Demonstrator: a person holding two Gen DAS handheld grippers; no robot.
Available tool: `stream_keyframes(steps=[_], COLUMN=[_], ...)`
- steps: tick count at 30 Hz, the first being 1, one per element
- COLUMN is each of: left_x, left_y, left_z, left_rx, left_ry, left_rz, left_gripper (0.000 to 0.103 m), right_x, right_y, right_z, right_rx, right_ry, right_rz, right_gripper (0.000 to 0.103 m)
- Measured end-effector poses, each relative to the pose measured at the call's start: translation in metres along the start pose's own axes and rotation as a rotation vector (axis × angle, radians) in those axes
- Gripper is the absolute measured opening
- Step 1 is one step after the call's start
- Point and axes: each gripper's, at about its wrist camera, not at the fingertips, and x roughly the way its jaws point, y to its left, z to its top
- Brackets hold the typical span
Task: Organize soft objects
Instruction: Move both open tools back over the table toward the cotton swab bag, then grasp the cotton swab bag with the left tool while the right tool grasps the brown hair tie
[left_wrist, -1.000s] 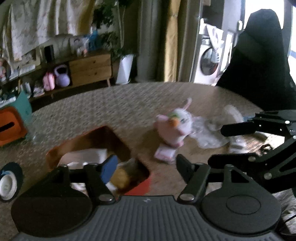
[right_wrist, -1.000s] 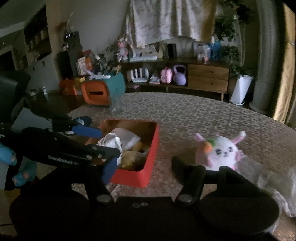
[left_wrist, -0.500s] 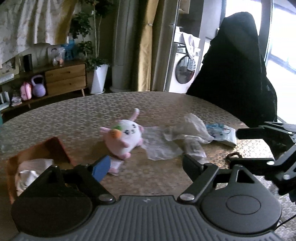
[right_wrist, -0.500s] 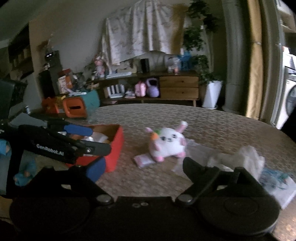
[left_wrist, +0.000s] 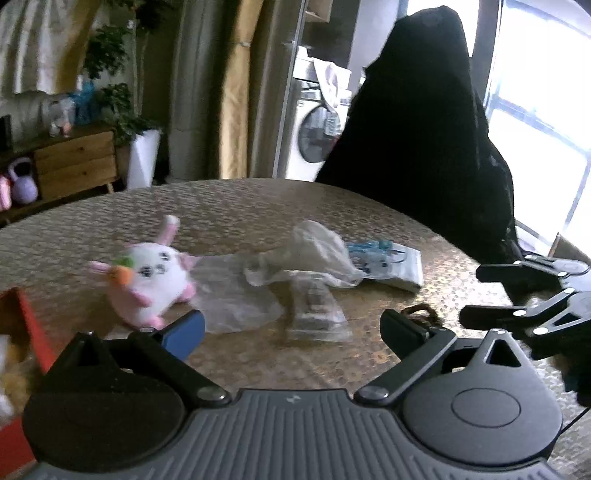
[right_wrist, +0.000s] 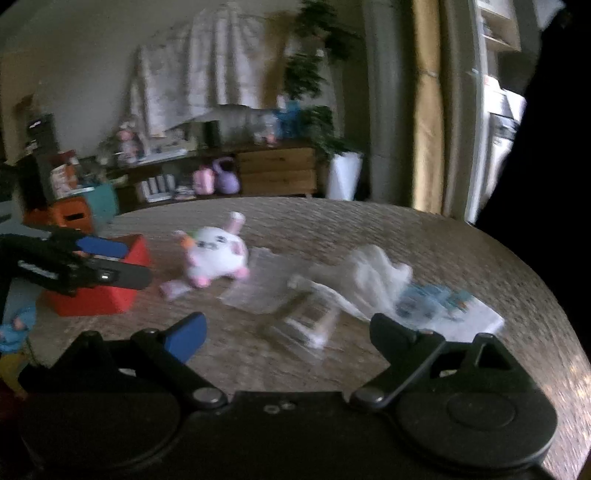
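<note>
Both grippers are empty and between picks, I'd say: some soft things already lie in the red box (right_wrist: 107, 295), and the bunny (left_wrist: 151, 280) is not yet in. It sits on the desk (left_wrist: 258, 206) at about ten o'clock from the left gripper (left_wrist: 291, 328), just beside the clear bags (left_wrist: 236, 291), with the box off at nine o'clock. The left gripper hangs low over the desk, level, fingers (left_wrist: 184, 332) spread wide with nothing between them. The right gripper (right_wrist: 288, 332) is likewise wide and empty, aimed at the crumpled bag (right_wrist: 369, 273) at twelve o'clock. The next move, I judge, calls for swinging one gripper left, straddling the plush body, and closing gently since it will squash.
</note>
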Motion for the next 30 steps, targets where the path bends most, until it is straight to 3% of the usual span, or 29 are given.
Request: stream_keyframes(steps=[5,9,20,30], left_x=[0.034,0.062,0.133,0.184], left_y=[-0.017,-0.033,-0.053,-0.049], left_z=[0.002,0.002,0.002,0.003], left_rx=[-0.031,-0.001,0.083,0.072], left_ry=[0.005,0.014,0.079,0.147], left_rz=[-0.069,-0.068,0.028,0.070], left_gripper=[0.102,0.102,0.102,0.102], right_x=[0.010,0.019,0.048,0.079], right_y=[-0.028,-0.049,-0.083,-0.096], right_z=[-0.019,-0.033,-0.054,-0.061], right_rx=[0.014,0.039,0.071,0.099], right_ry=[0.024,0.055,0.145,0.195], right_rz=[-0.072,-0.101,-0.136,-0.149], right_gripper=[0.095,0.095,0.094,0.092])
